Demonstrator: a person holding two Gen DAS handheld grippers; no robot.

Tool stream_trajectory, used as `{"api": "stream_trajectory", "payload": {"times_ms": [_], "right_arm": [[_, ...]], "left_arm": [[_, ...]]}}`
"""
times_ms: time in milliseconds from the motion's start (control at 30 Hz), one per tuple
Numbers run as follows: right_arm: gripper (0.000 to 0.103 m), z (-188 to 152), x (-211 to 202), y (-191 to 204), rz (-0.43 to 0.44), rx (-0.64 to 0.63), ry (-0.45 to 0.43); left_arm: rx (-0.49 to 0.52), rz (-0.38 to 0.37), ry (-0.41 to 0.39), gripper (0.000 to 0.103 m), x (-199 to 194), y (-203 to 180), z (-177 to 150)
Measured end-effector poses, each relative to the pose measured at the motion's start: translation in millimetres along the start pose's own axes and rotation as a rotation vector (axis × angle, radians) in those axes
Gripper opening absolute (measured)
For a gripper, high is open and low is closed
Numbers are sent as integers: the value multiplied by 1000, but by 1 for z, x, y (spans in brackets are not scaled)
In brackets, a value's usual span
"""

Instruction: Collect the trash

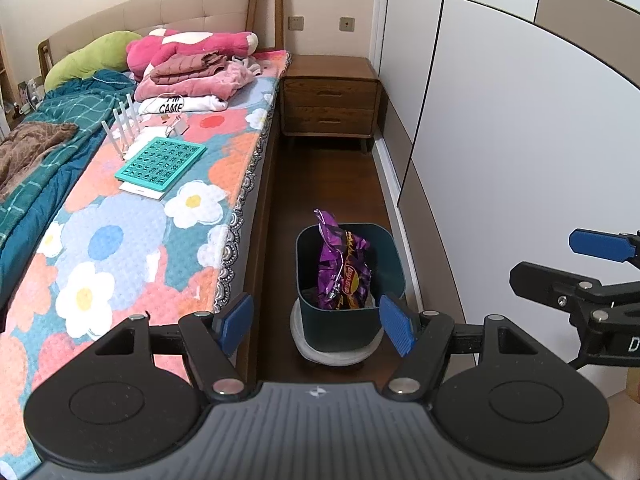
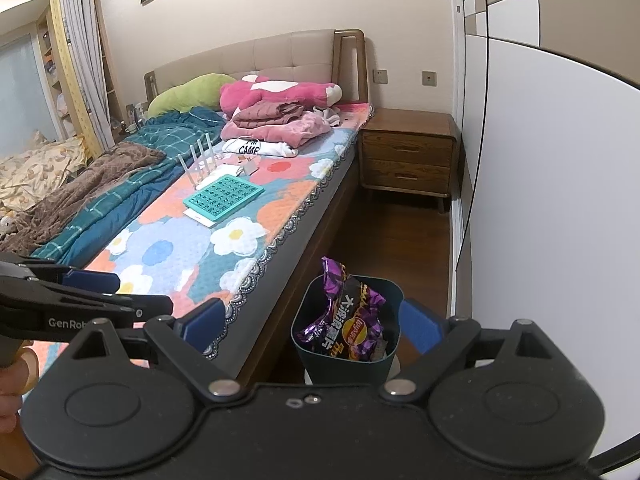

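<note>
A dark teal waste bin [image 1: 388, 258] [image 2: 348, 372] stands on the wooden floor between the bed and the wardrobe. A crumpled purple chip bag [image 1: 342, 268] [image 2: 352, 320] stands upright inside it, its top sticking out over the rim. My left gripper [image 1: 316, 326] hovers above and in front of the bin, open, with nothing between its blue pads. My right gripper [image 2: 314, 326] is likewise open and empty above the bin. Each gripper shows at the edge of the other's view: the right gripper [image 1: 568, 264] to the right, the left gripper [image 2: 104, 292] to the left.
The bed [image 1: 132, 216] [image 2: 208, 236] with a floral cover lies at the left, carrying a teal number board [image 1: 160, 164] [image 2: 224, 198], a white router and folded clothes. A wooden nightstand [image 1: 330, 96] [image 2: 408, 160] stands beyond the bin. White wardrobe doors [image 1: 520, 140] line the right.
</note>
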State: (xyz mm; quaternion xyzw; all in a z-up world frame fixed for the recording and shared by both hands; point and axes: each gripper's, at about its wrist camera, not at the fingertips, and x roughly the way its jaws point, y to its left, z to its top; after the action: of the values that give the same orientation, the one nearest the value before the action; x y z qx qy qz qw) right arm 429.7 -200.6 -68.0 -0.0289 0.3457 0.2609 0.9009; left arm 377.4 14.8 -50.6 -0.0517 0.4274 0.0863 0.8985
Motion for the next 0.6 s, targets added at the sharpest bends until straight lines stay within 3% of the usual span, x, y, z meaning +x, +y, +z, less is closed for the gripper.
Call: {"api": "stream_trajectory", "payload": {"times_ms": [600], "right_arm": [[95, 1, -8, -5, 18, -11, -4]], "left_arm": [[5, -4, 0, 69, -5, 3, -3]]}}
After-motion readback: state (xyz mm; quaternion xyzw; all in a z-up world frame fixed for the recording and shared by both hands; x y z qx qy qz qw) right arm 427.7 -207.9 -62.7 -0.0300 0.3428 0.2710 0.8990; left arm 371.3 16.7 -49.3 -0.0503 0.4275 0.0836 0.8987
